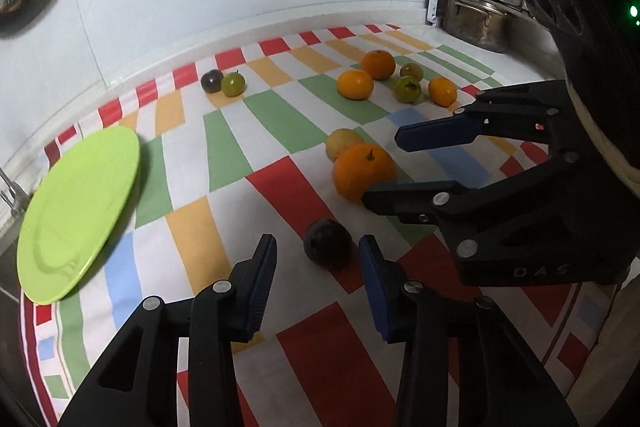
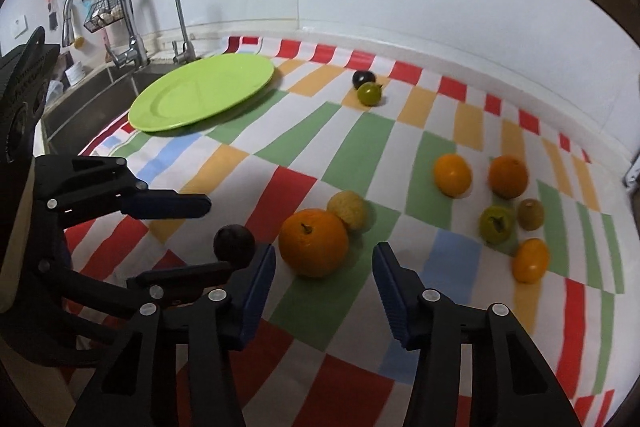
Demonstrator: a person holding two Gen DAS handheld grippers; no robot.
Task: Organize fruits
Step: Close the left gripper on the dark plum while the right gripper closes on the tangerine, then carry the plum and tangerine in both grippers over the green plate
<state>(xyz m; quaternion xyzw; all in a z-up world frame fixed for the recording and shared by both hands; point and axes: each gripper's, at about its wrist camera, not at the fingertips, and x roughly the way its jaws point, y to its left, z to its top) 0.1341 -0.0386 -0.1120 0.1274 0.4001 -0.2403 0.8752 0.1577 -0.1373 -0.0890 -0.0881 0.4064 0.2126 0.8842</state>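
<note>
A dark plum (image 1: 327,243) lies on the checked cloth just ahead of my open left gripper (image 1: 318,269), between its fingertips; it also shows in the right wrist view (image 2: 234,241). A big orange (image 1: 363,171) (image 2: 313,242) with a yellow fruit (image 1: 341,142) (image 2: 348,209) behind it lies in front of my open right gripper (image 2: 324,281), which appears in the left wrist view (image 1: 384,167) around the orange. A green plate (image 1: 78,213) (image 2: 202,91) lies at the left. Both grippers are empty.
Several oranges and green fruits (image 1: 400,77) (image 2: 496,203) cluster at the far right. A dark plum and a green fruit (image 1: 222,82) (image 2: 367,87) sit near the back wall. A steel pot (image 1: 474,21) stands right; a sink with taps (image 2: 132,27) is left of the plate.
</note>
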